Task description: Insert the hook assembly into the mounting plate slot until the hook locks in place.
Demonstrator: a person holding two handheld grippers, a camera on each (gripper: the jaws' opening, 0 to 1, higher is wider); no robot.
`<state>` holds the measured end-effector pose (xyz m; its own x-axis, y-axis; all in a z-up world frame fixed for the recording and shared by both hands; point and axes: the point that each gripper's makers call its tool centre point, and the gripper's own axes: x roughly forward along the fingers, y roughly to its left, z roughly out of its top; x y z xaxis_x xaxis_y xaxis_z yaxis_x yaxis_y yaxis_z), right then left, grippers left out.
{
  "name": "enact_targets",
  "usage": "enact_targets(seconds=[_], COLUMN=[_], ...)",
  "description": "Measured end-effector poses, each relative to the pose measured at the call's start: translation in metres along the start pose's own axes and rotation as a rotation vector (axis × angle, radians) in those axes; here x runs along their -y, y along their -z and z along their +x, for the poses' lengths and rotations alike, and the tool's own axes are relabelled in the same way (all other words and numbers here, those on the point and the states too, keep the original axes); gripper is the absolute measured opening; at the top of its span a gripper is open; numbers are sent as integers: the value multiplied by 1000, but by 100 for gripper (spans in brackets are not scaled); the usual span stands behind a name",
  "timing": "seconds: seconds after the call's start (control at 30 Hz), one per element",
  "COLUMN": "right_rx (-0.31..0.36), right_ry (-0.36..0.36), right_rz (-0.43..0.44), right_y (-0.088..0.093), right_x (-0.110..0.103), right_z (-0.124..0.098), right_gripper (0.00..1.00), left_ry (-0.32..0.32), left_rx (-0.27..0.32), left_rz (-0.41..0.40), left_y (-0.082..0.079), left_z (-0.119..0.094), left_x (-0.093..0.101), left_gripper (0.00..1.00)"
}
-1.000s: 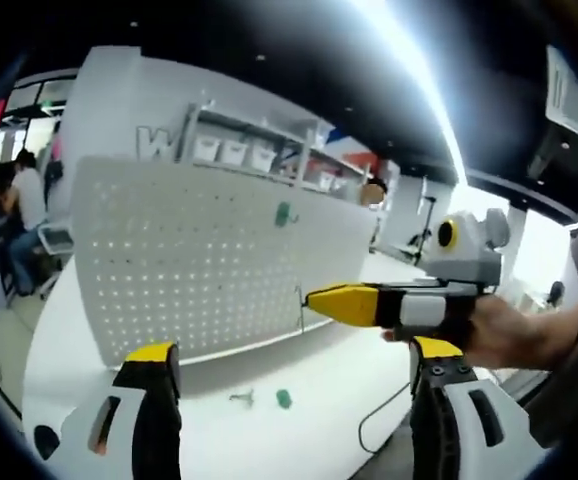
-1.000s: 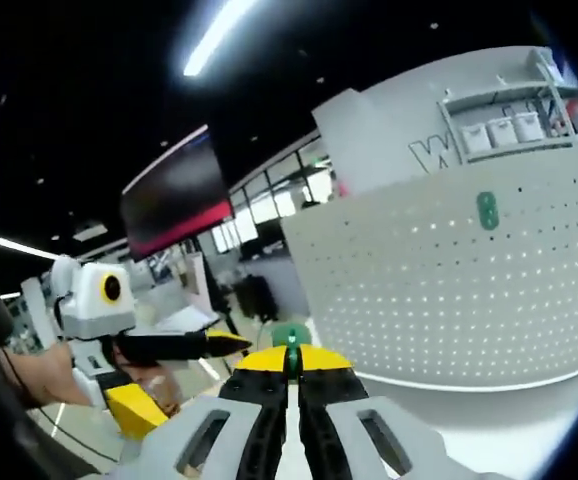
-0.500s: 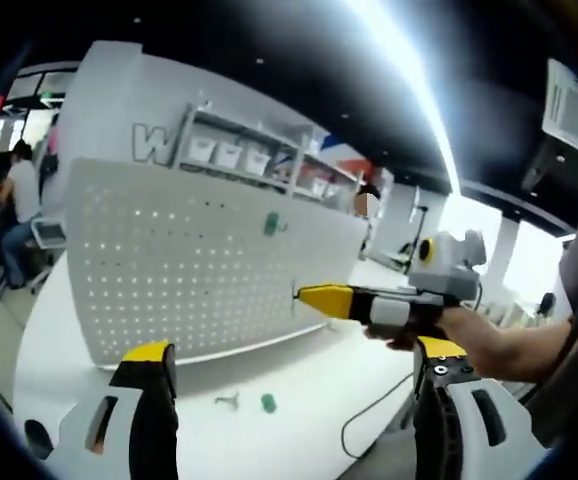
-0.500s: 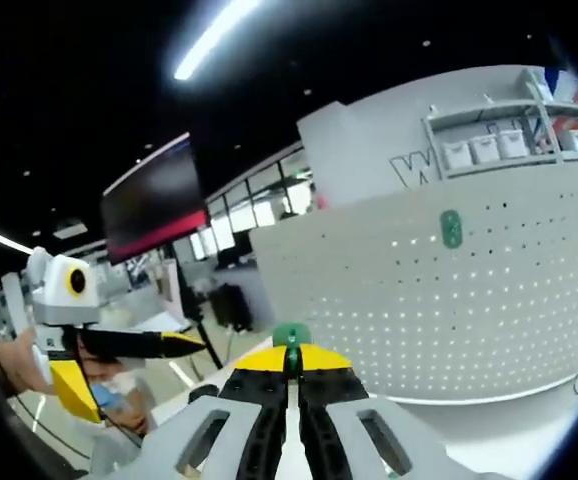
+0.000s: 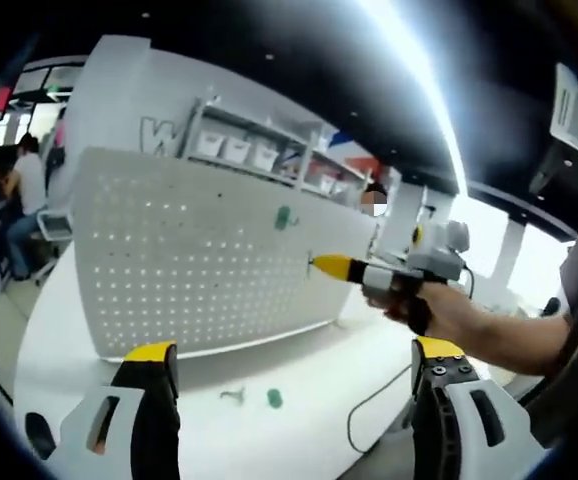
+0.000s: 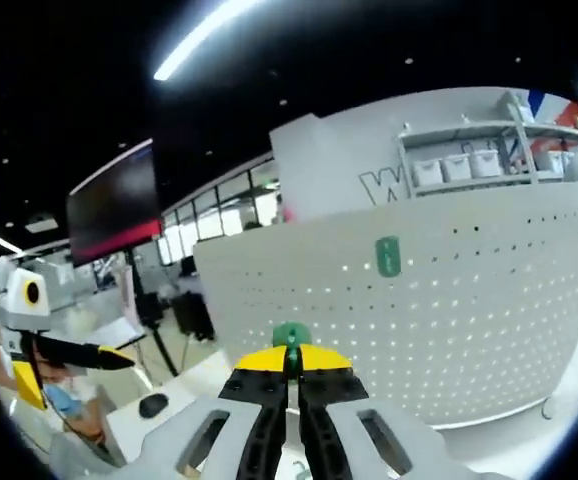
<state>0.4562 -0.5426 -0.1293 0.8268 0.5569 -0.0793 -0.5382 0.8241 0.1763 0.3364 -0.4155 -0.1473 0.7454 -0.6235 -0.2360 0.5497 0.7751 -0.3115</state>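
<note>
In the left gripper view, the left gripper (image 5: 289,385) rises from the bottom edge with its yellow-tipped jaws spread wide apart and nothing between them. Across the middle of that frame stands the white perforated mounting plate (image 5: 189,270), upright on a white table (image 5: 299,385). A small green hook piece (image 5: 285,217) sits on the plate face, right of centre and high up. On the table in front of the plate, at lower centre, lie a small metal hook (image 5: 233,396) and just beside it a green piece (image 5: 274,398). From the right of the frame the right gripper (image 5: 314,266) reaches in, held by a hand (image 5: 439,315), its yellow tip at or very near the plate face; contact cannot be told. In the right gripper view, the right gripper (image 6: 291,362) is clenched at bottom centre on a green hook assembly (image 6: 291,335) that pokes up from its closed jaws. Beyond it the mounting plate (image 6: 449,320) fills the middle and right, with the mounted green piece (image 6: 388,256) at centre. The left gripper (image 6: 114,357) shows at the lower left edge.
</note>
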Motion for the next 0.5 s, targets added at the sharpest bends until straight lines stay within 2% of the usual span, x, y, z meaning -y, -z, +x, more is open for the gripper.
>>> enact_targets(seconds=[0.17, 0.3, 0.5], right_rx=[43, 66, 95], right_ry=[71, 131, 192], right_rz=[-20, 34, 6], right_y=[-15, -17, -27], right_x=[27, 52, 71], right_z=[5, 13, 20], right_gripper=[0, 0, 0], left_ry=[-6, -5, -6], left_rx=[-5, -17, -9], left_rz=[-3, -10, -8], left_y=[2, 6, 3], left_z=[1, 6, 8], left_x=[-3, -6, -6], left_gripper=[97, 98, 97])
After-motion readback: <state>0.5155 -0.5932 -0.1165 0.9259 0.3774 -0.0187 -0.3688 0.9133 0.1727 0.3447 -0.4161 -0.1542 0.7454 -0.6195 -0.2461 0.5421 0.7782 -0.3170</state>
